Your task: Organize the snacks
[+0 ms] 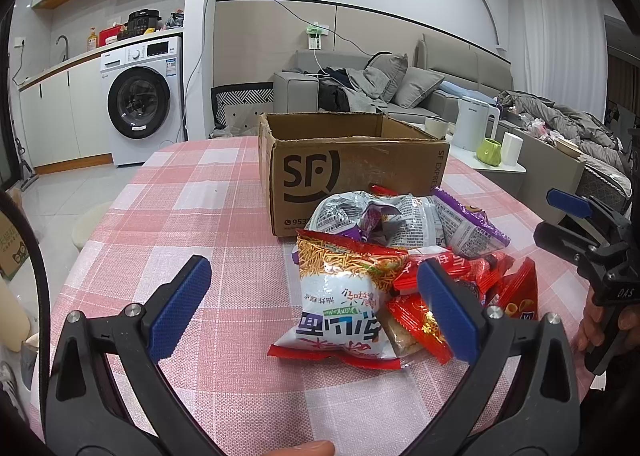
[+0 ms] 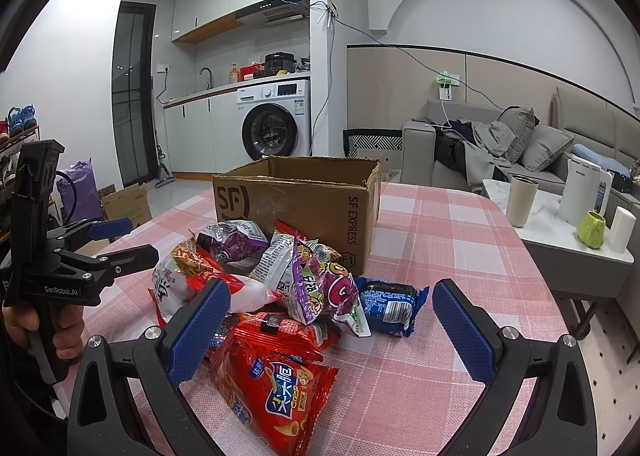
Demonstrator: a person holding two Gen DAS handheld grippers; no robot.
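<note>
A pile of snack packets lies on the pink checked tablecloth (image 1: pixel 180 216) in front of an open cardboard box (image 1: pixel 352 164) marked SF. In the left wrist view my left gripper (image 1: pixel 314 310) stands open, low over the table, with a white and red noodle-snack bag (image 1: pixel 344 308) between its blue pads. The right wrist view shows my right gripper (image 2: pixel 332 330) open above a red chip bag (image 2: pixel 276 384), with a purple packet (image 2: pixel 320 284) and a small blue packet (image 2: pixel 390 306) just beyond. The box (image 2: pixel 304 204) looks empty from here. Each gripper holds nothing.
A side table (image 2: pixel 560 244) with a white kettle (image 2: pixel 582 192), beige tumbler, green cup and white roll stands at the right. Behind are a grey sofa (image 1: pixel 420 92), a washing machine (image 1: pixel 140 100) and kitchen counter. A person's hand holds the other gripper at each frame's edge.
</note>
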